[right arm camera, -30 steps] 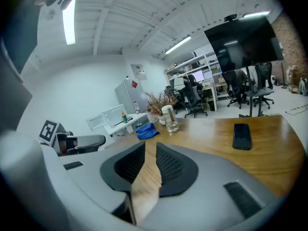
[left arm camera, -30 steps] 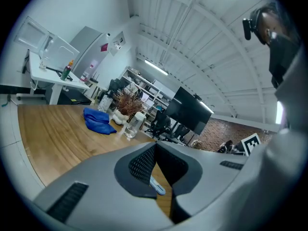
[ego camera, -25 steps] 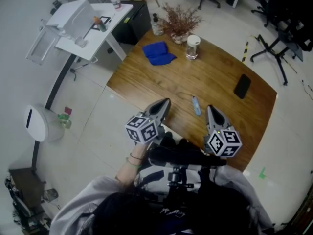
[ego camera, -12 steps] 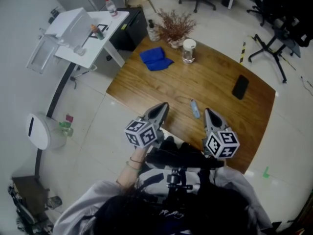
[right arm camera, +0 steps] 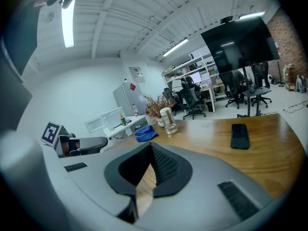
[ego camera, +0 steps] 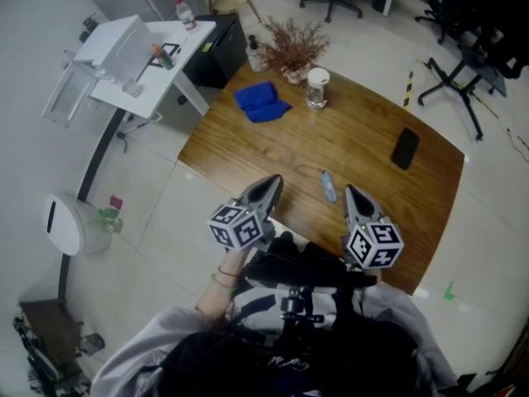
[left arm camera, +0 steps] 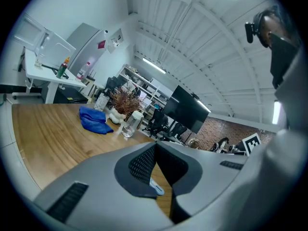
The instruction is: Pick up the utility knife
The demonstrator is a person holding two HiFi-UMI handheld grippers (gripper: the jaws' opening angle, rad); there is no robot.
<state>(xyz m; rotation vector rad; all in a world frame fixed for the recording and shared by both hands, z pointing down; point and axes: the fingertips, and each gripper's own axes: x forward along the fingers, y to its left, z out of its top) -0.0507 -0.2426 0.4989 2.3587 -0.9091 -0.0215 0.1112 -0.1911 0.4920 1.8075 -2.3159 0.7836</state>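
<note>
The utility knife [ego camera: 329, 185] lies flat near the table's [ego camera: 364, 131] near edge, between the two tongs and touched by neither. Left gripper [ego camera: 270, 184] and right gripper [ego camera: 350, 193] both have their jaws closed together, empty, over that edge

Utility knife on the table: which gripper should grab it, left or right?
Probably right. In the head view the utility knife lies between both grippers, but nearer the right gripper than the left gripper. Both have their jaws shut, so it must open first.
</note>
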